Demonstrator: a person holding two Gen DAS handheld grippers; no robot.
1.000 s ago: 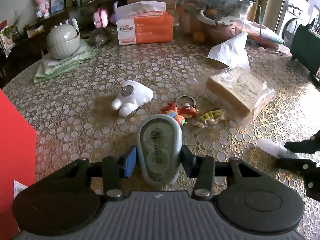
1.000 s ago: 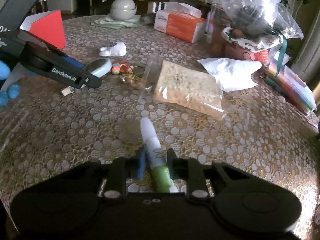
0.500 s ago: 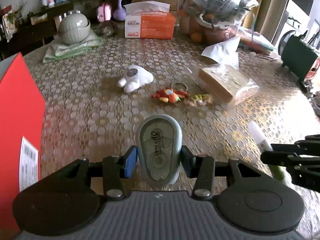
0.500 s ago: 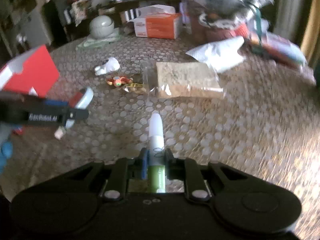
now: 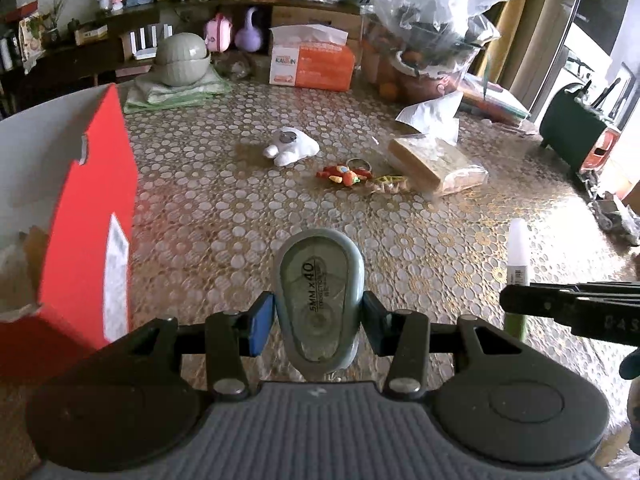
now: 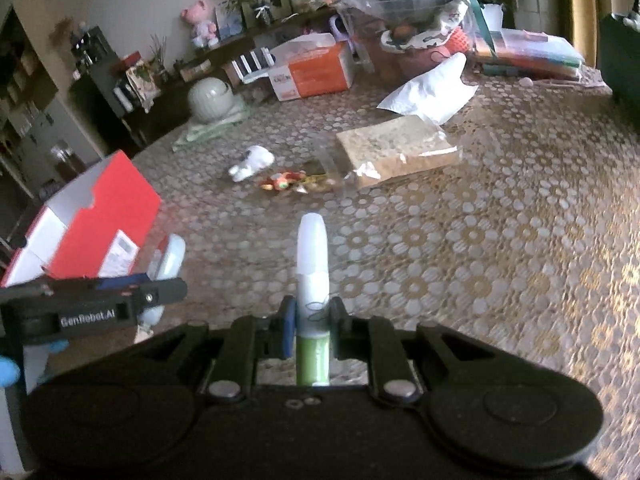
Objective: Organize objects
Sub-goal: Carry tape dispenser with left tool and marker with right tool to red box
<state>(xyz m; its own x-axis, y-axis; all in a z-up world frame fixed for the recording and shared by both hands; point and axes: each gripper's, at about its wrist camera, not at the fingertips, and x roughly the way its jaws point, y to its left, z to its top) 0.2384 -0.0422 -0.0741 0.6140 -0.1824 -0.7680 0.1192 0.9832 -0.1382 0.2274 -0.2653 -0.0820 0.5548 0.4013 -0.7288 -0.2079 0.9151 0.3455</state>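
Observation:
My left gripper (image 5: 318,322) is shut on a grey-green correction tape dispenser (image 5: 320,300), held above the tablecloth. An open red box (image 5: 86,224) with a white inside stands just to its left. My right gripper (image 6: 312,318) is shut on a green and white glue stick (image 6: 313,276), its white cap pointing away from me. In the right wrist view the left gripper (image 6: 100,304) with the tape dispenser (image 6: 168,258) hangs beside the red box (image 6: 100,224). The glue stick (image 5: 518,248) shows at the right of the left wrist view.
On the patterned tablecloth lie a white figurine (image 5: 290,146), a colourful keychain (image 5: 346,174), a bagged sandwich (image 5: 436,164) and a white napkin (image 5: 434,116). An orange tissue box (image 5: 312,64), a grey lidded bowl (image 5: 182,60) on folded cloths and a plastic-wrapped basket (image 5: 428,44) stand at the back.
Both grippers rose and pulled back from the table's middle. The red box grew larger at my left. The right gripper lifted the glue stick off the table and rolled.

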